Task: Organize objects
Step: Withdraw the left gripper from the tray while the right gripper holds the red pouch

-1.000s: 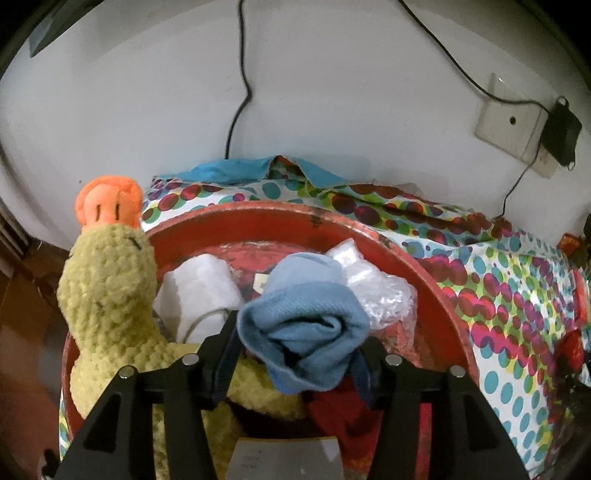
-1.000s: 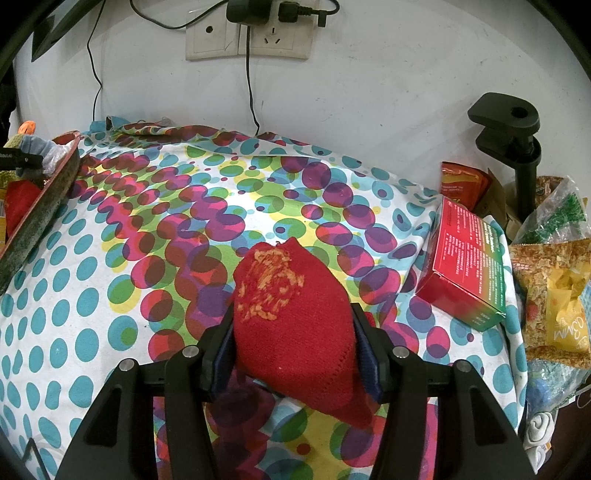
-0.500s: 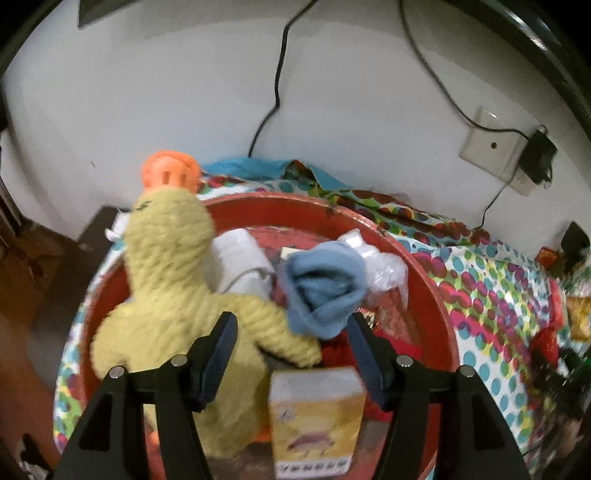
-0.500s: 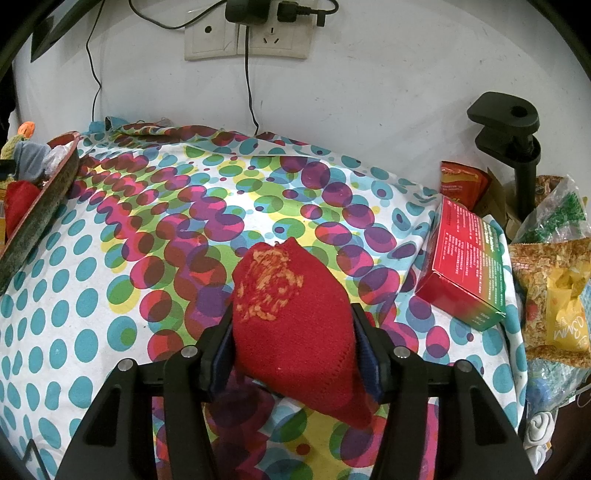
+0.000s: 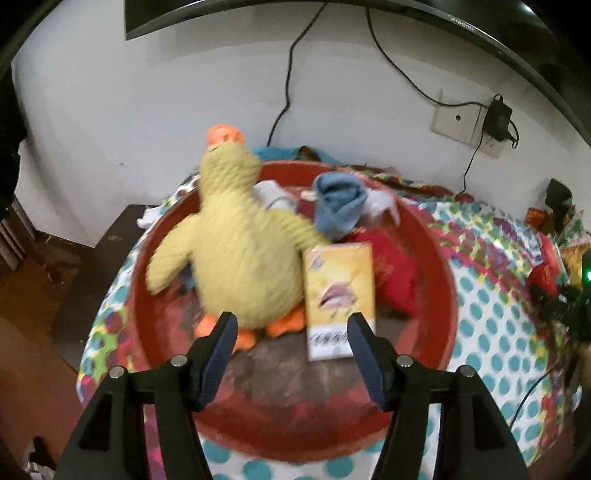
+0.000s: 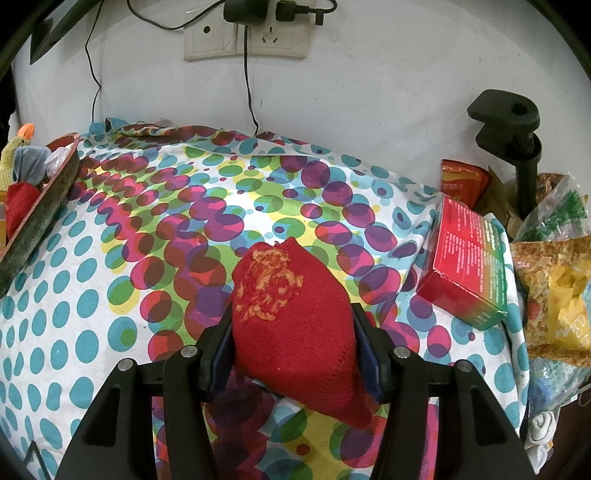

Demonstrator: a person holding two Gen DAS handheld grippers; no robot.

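A round red tray holds a yellow plush duck, a rolled blue cloth, a yellow box, a red cloth and white items. My left gripper is open and empty, raised above the tray's near side. My right gripper is shut on a red knitted pouch with an orange pattern, over the dotted tablecloth. The tray's edge shows at the far left of the right wrist view.
A red box, snack bags and a black clamp stand crowd the right side. Wall sockets with cables are behind. A dark side table stands left of the tray.
My left gripper let go of the blue cloth in the tray and pulled back and up, now open. My right gripper has stayed still with the red pouch.
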